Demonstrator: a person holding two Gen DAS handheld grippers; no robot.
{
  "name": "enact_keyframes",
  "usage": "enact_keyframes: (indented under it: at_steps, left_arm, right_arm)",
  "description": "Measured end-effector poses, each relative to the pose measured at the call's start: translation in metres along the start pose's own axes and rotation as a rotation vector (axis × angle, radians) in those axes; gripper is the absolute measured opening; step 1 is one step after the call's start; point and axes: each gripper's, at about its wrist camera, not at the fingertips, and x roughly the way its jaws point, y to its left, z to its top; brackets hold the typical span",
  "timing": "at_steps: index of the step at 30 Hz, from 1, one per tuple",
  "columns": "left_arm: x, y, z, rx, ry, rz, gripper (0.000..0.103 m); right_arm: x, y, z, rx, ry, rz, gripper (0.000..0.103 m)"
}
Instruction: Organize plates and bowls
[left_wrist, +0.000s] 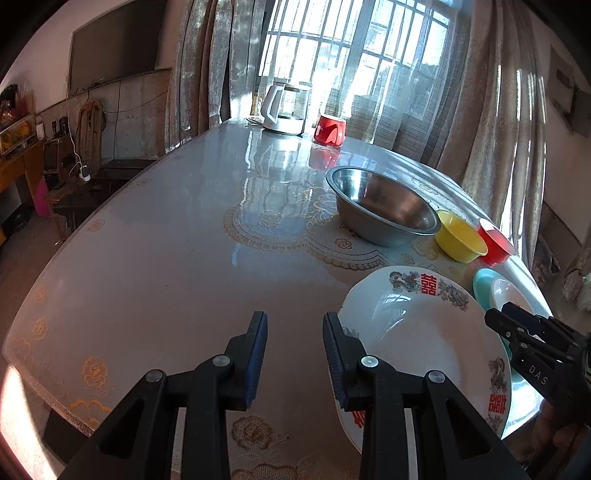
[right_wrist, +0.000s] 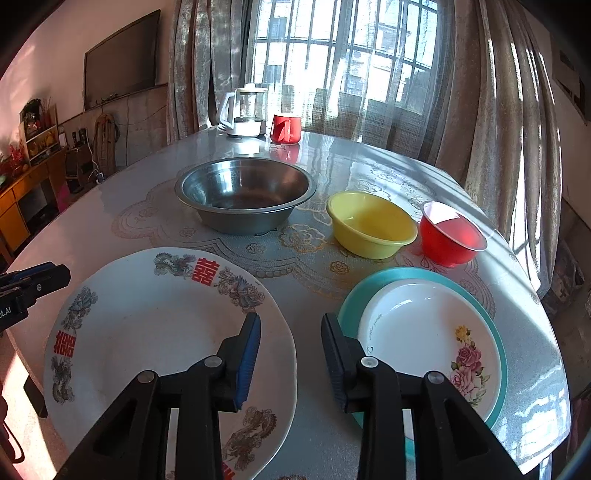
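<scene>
Glass-topped lace-cloth table (right_wrist: 147, 206) | done: white floral plate (right_wrist: 424, 332) nested on teal plate (right_wrist: 354, 295) | left: large white dragon-pattern plate (right_wrist: 147, 332), steel basin (right_wrist: 243, 195), yellow bowl (right_wrist: 369, 225), red bowl (right_wrist: 450, 240) separate | left gripper (left_wrist: 295, 354), right gripper (right_wrist: 291, 354): jaws parted, empty.

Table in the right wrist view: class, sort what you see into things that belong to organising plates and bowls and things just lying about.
Belongs to the job:
dragon plate
flowered plate on the teal plate
steel bowl
yellow bowl
red bowl

Just lying about:
kettle
red mug
</scene>
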Motion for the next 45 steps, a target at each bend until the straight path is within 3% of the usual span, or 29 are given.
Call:
enact_keyframes:
  at_steps: [9, 17, 23, 34, 37, 40, 45]
  left_arm:
    - [0.001, 0.008, -0.009, -0.013, 0.030, -0.086, 0.033]
    - [0.010, -0.005, -0.019, 0.041, 0.055, -0.144, 0.035]
    - [0.013, -0.002, -0.020, 0.021, 0.056, -0.164, 0.038]
    - [0.019, 0.006, -0.019, -0.021, 0.072, -0.215, 0.043]
    - [0.025, -0.002, -0.021, 0.001, 0.093, -0.226, 0.040]
    - [0.027, -0.016, -0.024, 0.045, 0.101, -0.234, 0.027]
    - [0.026, -0.029, -0.024, 0.092, 0.096, -0.133, 0.029]
  right_arm:
    - [0.005, -0.024, -0.014, 0.136, 0.050, 0.146, 0.037]
    - [0.012, -0.026, -0.025, 0.181, 0.094, 0.237, 0.037]
    - [0.023, -0.017, -0.031, 0.172, 0.130, 0.269, 0.037]
    - [0.021, -0.010, -0.033, 0.126, 0.104, 0.275, 0.040]
    - [0.021, -0.010, -0.034, 0.125, 0.101, 0.274, 0.040]
    - [0.020, -0.010, -0.034, 0.118, 0.098, 0.272, 0.040]
    - [0.019, -0.008, -0.034, 0.105, 0.092, 0.260, 0.039]
